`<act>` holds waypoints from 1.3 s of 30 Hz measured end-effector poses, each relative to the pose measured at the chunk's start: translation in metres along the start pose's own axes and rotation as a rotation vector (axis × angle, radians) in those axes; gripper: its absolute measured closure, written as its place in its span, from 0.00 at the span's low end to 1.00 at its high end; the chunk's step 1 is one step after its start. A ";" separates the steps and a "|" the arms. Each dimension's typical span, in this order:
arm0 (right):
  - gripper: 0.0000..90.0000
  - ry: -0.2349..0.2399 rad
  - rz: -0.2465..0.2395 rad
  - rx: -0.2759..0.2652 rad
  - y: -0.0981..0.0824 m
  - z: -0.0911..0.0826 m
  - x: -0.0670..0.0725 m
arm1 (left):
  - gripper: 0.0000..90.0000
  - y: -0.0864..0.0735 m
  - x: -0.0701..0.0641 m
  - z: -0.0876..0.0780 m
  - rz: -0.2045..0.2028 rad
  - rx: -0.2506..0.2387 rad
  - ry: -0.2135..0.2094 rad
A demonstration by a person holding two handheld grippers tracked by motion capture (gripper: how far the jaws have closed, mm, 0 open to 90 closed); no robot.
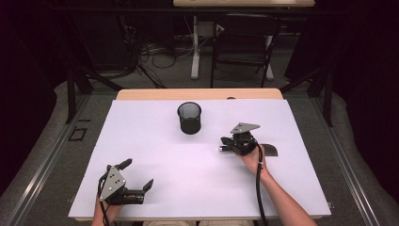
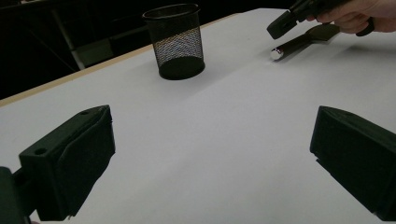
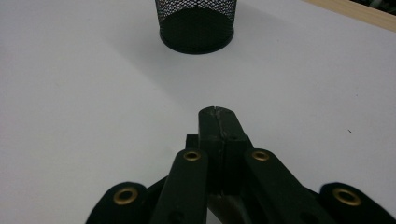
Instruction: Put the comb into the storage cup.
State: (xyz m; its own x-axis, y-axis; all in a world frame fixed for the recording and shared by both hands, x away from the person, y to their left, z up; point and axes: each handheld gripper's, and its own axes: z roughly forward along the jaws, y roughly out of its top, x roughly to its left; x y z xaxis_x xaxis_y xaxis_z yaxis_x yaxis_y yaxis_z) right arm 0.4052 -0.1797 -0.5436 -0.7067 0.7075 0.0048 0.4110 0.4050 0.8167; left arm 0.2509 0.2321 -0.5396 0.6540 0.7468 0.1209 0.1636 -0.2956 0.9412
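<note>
A black mesh cup point(image 1: 189, 118) point(image 2: 177, 42) point(image 3: 196, 23) stands upright on the white table point(image 1: 155, 141), a little behind its centre. My left gripper point(image 1: 136, 174) point(image 2: 212, 144) rests near the front left edge, jaws wide open, nothing between them. Right of the cup, a hand holds my right gripper point(image 1: 223, 146) point(image 2: 280, 27) point(image 3: 218, 116) low over the table, jaws pressed shut with nothing seen between them, pointing toward the cup. A dark flat-ended tool point(image 1: 270, 150) point(image 2: 299, 43) with a shiny handle tip lies on the table beneath that gripper and hand.
A strip of bare wood point(image 1: 197, 94) runs along the table's far edge. Beyond it stand a chair point(image 1: 244, 42) and a desk leg with loose cables on the floor. Metal rails run along both sides of the table.
</note>
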 end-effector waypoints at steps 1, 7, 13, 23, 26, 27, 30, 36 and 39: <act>1.00 -0.008 -0.006 0.001 0.000 0.001 0.001 | 0.00 0.000 0.000 0.000 0.000 0.001 0.000; 1.00 -0.027 -0.018 0.022 -0.002 0.004 0.003 | 0.00 0.000 0.000 0.001 0.003 0.000 -0.001; 1.00 -0.028 -0.022 0.044 -0.004 0.008 0.004 | 0.00 0.000 0.000 0.000 0.003 0.001 0.002; 1.00 -0.023 -0.036 0.068 -0.004 0.009 0.007 | 0.00 0.001 0.000 0.000 0.003 -0.001 0.003; 1.00 -0.010 -0.052 0.086 -0.004 0.010 0.010 | 0.00 0.000 0.001 -0.001 0.000 -0.001 0.005; 1.00 -0.010 -0.052 0.086 -0.004 0.010 0.010 | 0.00 0.000 0.001 -0.001 0.000 -0.001 0.005; 1.00 -0.002 -0.061 0.100 -0.004 0.009 0.014 | 0.00 0.001 0.000 -0.001 0.001 -0.003 0.005; 1.00 0.011 -0.082 0.119 -0.004 0.009 0.018 | 0.00 0.000 0.001 -0.001 0.001 -0.002 0.004; 1.00 0.012 -0.089 0.132 -0.004 0.009 0.021 | 0.00 0.000 0.001 -0.001 0.002 -0.001 0.003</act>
State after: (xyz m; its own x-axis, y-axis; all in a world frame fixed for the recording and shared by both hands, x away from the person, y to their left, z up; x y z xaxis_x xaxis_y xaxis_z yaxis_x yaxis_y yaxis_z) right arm 0.3941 -0.1616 -0.5520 -0.7500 0.6590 -0.0563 0.4185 0.5388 0.7311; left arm 0.2510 0.2330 -0.5388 0.6519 0.7482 0.1236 0.1619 -0.2965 0.9412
